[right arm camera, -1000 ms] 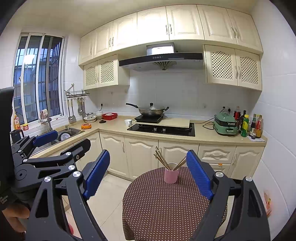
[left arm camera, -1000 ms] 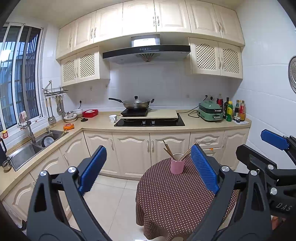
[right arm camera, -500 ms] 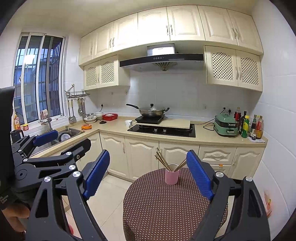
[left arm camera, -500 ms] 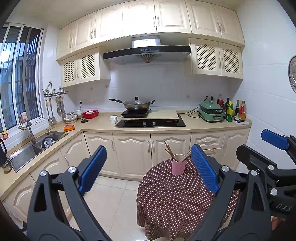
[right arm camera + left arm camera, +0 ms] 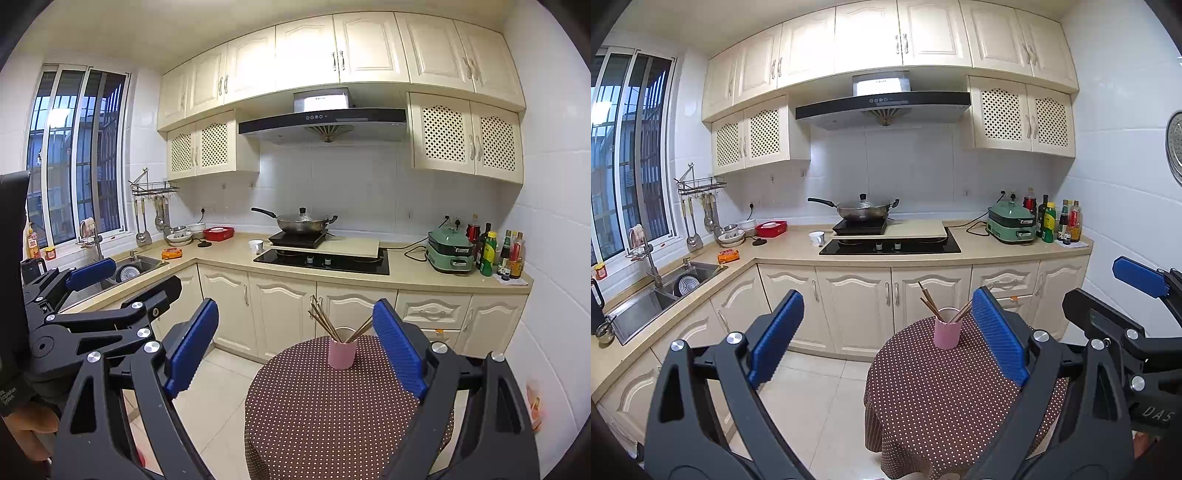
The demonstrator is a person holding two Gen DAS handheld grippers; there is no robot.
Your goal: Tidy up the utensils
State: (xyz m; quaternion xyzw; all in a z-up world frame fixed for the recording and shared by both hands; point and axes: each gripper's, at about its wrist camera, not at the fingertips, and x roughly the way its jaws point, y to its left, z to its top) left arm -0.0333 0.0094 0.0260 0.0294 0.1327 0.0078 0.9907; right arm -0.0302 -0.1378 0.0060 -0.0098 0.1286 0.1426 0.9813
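Observation:
A pink cup (image 5: 947, 333) (image 5: 342, 352) holding several brown chopsticks (image 5: 928, 300) (image 5: 323, 319) stands upright at the far side of a small round table (image 5: 942, 398) (image 5: 332, 417) with a brown dotted cloth. My left gripper (image 5: 888, 310) hangs open in the air well short of the cup, nothing between its blue pads. My right gripper (image 5: 295, 319) is likewise open and empty, held beside the left one. Each gripper shows at the edge of the other's view: the right gripper (image 5: 1137, 291), the left gripper (image 5: 110, 280).
An L-shaped kitchen counter (image 5: 790, 247) runs behind the table, with a sink (image 5: 653, 299), a hob and wok (image 5: 866, 210), a green cooker (image 5: 1012, 223) and bottles (image 5: 1056, 221). Ladles hang from a wall rack (image 5: 698, 206). Tiled floor (image 5: 812, 391) lies left of the table.

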